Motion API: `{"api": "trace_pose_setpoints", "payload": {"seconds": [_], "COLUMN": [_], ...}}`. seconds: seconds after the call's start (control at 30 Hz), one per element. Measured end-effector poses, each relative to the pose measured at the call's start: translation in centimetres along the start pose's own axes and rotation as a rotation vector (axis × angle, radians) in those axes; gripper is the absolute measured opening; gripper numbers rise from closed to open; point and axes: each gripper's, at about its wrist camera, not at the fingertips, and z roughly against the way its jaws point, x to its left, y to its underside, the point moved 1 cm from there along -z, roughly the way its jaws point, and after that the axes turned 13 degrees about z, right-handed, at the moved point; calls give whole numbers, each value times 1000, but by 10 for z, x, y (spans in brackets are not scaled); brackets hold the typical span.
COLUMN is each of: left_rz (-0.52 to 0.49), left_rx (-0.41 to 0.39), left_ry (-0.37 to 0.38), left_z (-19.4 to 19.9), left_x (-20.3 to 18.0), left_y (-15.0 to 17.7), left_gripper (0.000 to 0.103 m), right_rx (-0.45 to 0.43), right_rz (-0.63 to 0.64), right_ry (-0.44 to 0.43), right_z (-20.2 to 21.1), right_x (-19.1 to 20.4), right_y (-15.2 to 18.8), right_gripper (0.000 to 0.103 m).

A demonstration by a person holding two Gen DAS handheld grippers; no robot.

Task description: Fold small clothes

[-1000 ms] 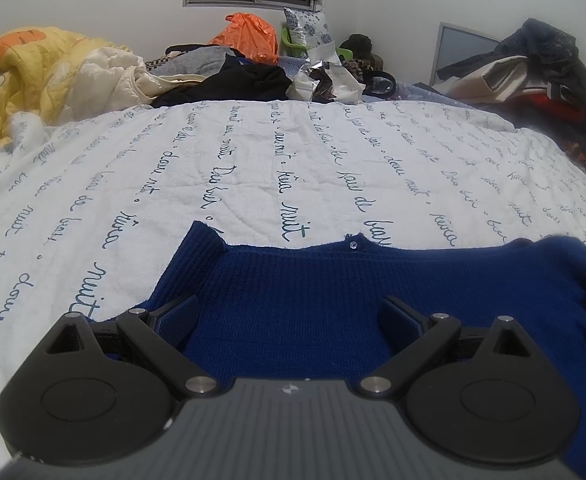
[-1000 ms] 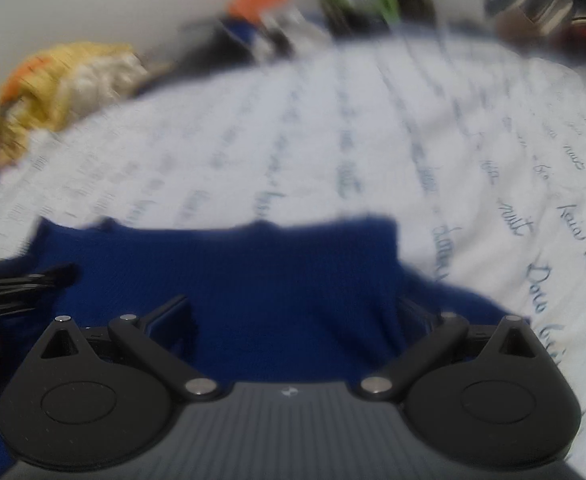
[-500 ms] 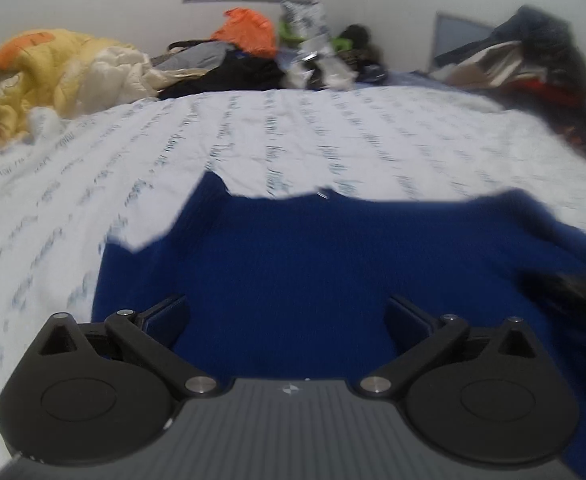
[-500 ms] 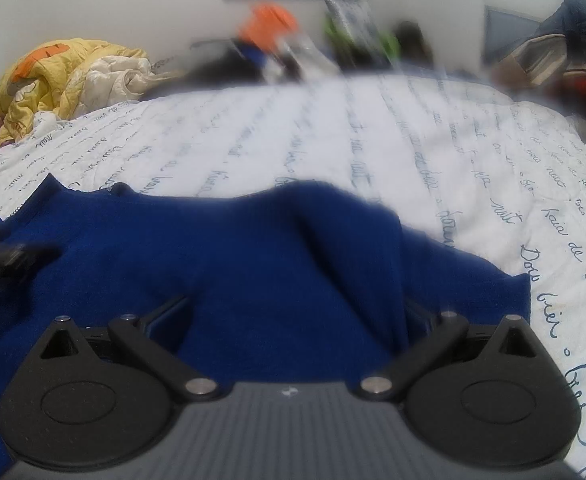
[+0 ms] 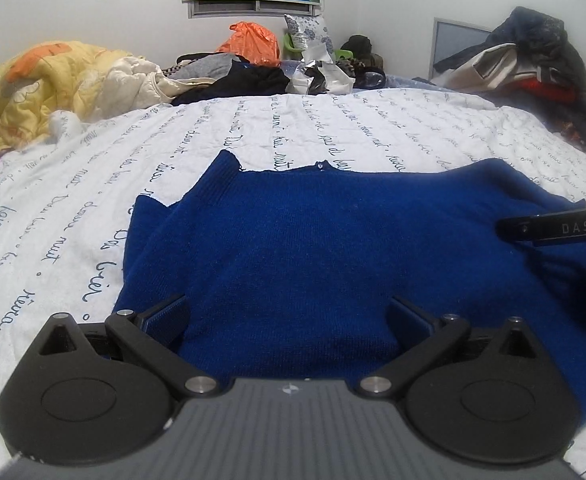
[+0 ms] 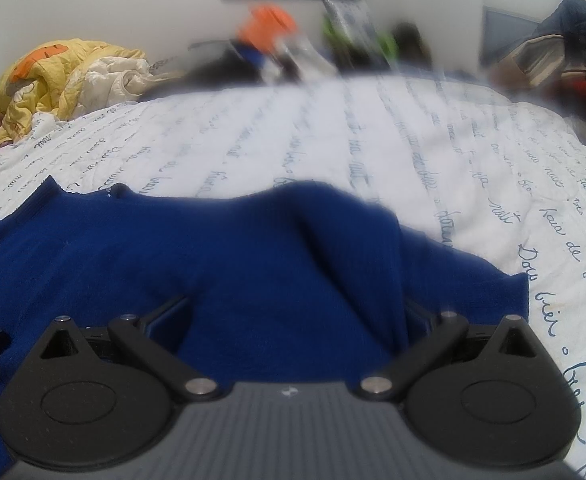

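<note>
A dark blue knit sweater (image 5: 333, 248) lies spread on the white quilt with blue script (image 5: 253, 136). Its neckline with a small button points to the far side. My left gripper (image 5: 287, 316) hovers over the sweater's near part, jaws wide open with nothing pinched. In the right wrist view the sweater (image 6: 173, 260) has a raised fold (image 6: 333, 220) running toward my right gripper (image 6: 293, 316), which is also open; cloth partly hides its right finger. The right gripper's black finger (image 5: 553, 226) shows at the right edge of the left wrist view.
A yellow and orange duvet (image 5: 53, 80) is heaped at the far left. Dark clothes, an orange bag (image 5: 253, 42) and wrappers crowd the head of the bed. A pile of clothing (image 5: 533, 60) sits at the far right. Bare quilt lies beyond the sweater.
The left gripper has drawn back, so more of the sweater and its left sleeve show, and the right gripper's finger has come into its view. A fold has risen in the sweater by the right gripper.
</note>
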Motion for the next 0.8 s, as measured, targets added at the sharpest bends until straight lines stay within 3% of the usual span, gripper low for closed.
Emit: {"api": "trace_pose_setpoints", "payload": {"seconds": [0.6,0.8], "left_rz": [-13,38], "left_rx": [12,30], "left_ry": [10,-22], "left_z": [-1,15], "left_x": [2,8], "left_y": [1,3], "left_gripper": [103,103], "right_rx": [7,9], "right_rz": [-2,0], "right_ry": [34,15], "right_z": [-1,1], "right_x": [3,3], "right_y": [0,0], "right_gripper": [103,103]}}
